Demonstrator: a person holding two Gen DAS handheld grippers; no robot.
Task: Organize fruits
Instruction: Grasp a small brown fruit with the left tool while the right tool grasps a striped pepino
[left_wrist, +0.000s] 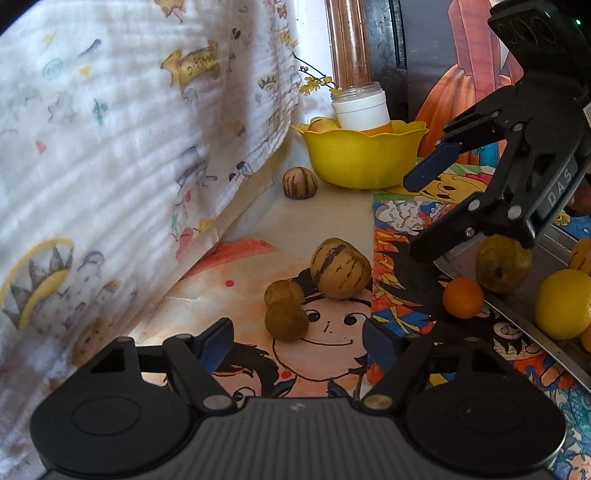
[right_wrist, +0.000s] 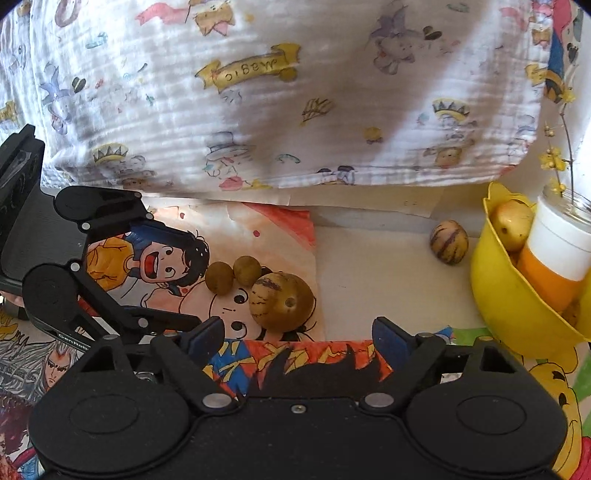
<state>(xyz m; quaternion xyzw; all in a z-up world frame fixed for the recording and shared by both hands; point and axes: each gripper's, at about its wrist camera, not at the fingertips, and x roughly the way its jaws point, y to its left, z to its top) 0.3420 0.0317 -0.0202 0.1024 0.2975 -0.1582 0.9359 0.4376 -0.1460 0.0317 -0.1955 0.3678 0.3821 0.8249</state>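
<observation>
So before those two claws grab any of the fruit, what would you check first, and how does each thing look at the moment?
1. Left gripper empty, jaws apart: ok, nothing between them.
2. Right gripper empty, jaws apart: ok.
3. Two small brown fruits just ahead of the left gripper, free to take: not ok for one alone, they touch each other.
4. Large striped fruit on the paper: ok, nothing lies on it.
5. Room in the yellow bowl: cannot tell; a white-capped jar and some fruit already sit in it.
6. Grippers clear of each other: ok, with a gap between them in the left wrist view.
</observation>
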